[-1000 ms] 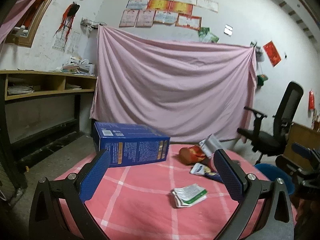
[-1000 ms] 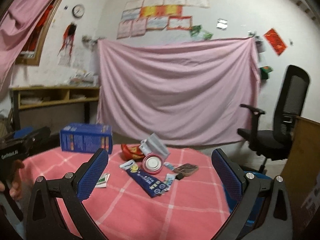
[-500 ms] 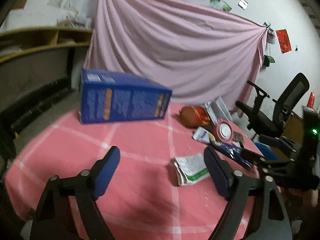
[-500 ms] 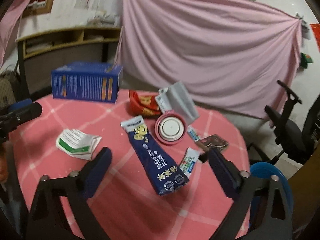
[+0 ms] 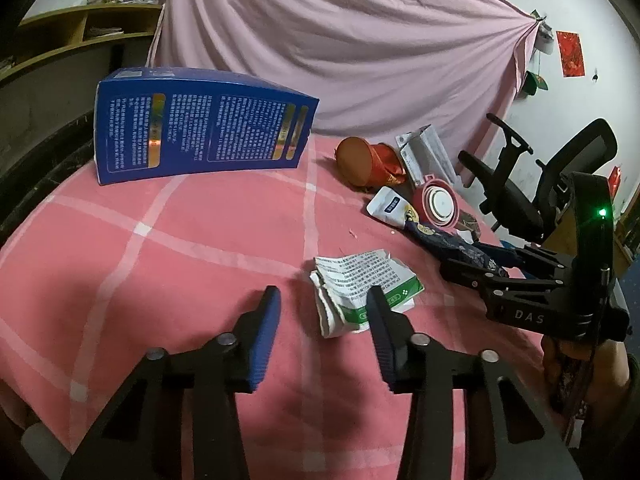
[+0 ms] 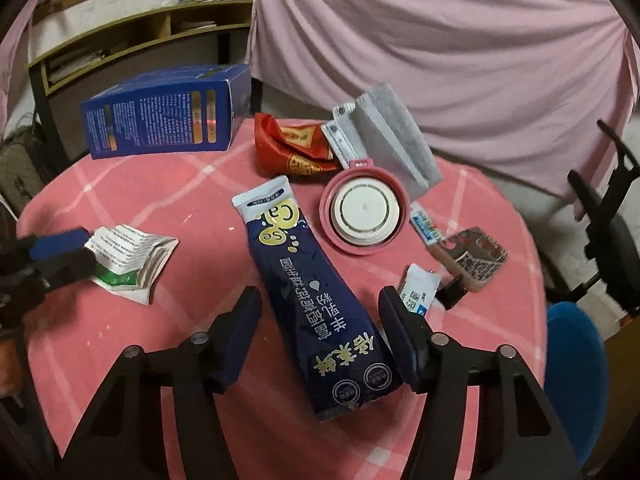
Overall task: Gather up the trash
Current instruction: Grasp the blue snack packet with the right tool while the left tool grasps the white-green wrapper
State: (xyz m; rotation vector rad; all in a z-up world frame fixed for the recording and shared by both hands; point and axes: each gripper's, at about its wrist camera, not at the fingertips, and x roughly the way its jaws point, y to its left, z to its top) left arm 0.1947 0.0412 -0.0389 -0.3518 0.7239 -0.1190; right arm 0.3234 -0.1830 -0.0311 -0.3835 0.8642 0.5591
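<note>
A crumpled white and green wrapper (image 5: 360, 280) lies on the pink checked tablecloth (image 5: 180, 240). My left gripper (image 5: 323, 300) hovers over it with its jaws closing; the wrapper sits near the right pad and neither pad presses on it. A long dark blue pouch (image 6: 308, 280) lies lengthwise between the fingers of my right gripper (image 6: 319, 300), whose jaws are also closing, with a gap still showing at the left pad. In the left wrist view the right gripper (image 5: 464, 260) reaches in from the right. The left gripper (image 6: 80, 252) shows at the wrapper (image 6: 128, 256).
A big blue box (image 6: 160, 120) stands at the back. A red packet (image 6: 292, 148), a grey carton (image 6: 384, 136), a pink round lid (image 6: 364, 212), small sachets (image 6: 418, 288) and a patterned card (image 6: 472, 256) lie behind the pouch. An office chair (image 5: 560, 184) and blue bin (image 6: 572, 360) stand beyond the table's right edge.
Both grippers have tipped downward and dropped toward the table, and both pairs of jaws have narrowed. The left now hangs over the wrapper and the right straddles the blue pouch.
</note>
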